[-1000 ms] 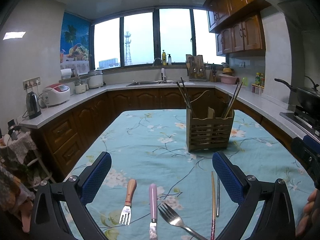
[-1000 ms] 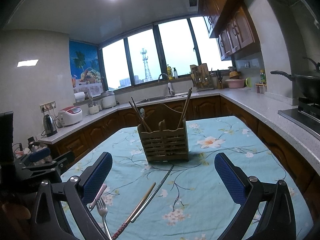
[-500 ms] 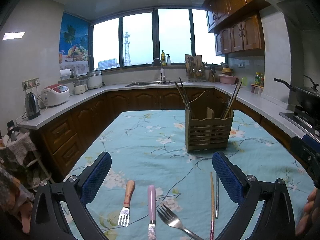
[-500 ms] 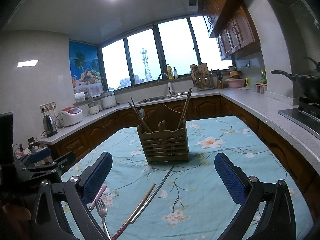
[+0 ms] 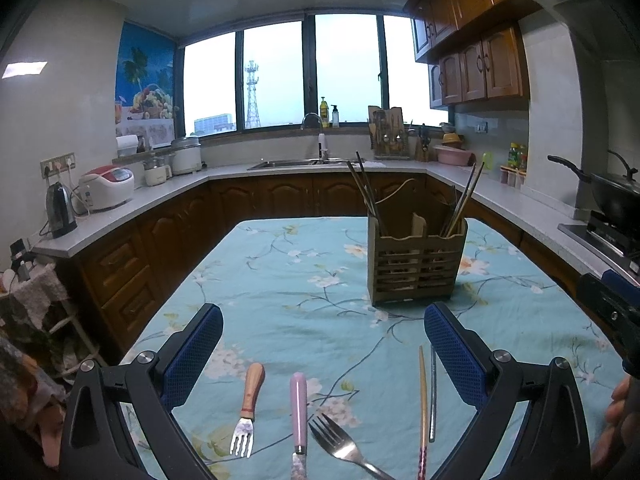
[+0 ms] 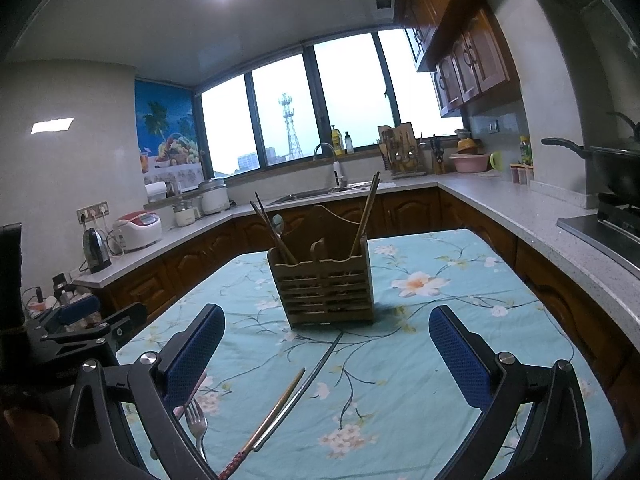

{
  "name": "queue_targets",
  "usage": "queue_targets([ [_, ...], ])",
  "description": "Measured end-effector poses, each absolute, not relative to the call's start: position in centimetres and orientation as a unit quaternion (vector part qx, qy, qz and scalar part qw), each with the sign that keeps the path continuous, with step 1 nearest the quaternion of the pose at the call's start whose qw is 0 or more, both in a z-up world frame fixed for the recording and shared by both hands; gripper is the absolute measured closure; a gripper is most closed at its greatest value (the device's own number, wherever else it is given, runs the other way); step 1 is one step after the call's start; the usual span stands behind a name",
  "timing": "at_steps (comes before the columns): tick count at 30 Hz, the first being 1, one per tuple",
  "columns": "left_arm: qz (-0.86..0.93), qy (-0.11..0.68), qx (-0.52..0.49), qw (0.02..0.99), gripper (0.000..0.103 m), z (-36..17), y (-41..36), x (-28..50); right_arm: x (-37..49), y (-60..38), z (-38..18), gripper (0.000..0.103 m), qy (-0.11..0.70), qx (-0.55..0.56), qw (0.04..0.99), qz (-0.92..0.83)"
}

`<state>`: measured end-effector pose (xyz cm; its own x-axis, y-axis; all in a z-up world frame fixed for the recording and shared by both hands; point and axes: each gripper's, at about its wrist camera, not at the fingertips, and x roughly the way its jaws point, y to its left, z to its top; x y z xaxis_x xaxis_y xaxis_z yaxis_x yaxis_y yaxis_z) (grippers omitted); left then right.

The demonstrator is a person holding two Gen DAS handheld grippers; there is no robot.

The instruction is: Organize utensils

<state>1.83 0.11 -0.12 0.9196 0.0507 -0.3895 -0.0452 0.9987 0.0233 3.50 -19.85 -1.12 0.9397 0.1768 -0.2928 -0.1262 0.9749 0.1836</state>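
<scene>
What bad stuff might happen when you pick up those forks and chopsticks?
1. The wooden chopstick and metal chopstick lie close together, so one grab might catch both.
2. The all-metal fork lies flat on the tablecloth; the fingers may snag cloth.
3. The utensil holder already holds leaning chopsticks; bumping them could tip it.

Forks (image 5: 243, 428) before caddy (image 5: 416, 264) (chopsticks (image 5: 460, 204) inside)
</scene>
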Motion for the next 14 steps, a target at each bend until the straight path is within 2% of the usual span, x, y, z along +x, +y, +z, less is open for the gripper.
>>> queue_targets([
  [14,0.017,0.203,0.006,0.979,0.001,0.0,-0.6,3.1,4.7,-20.4,-1.8,0.000,0.162,0.083,0.980,0.076],
])
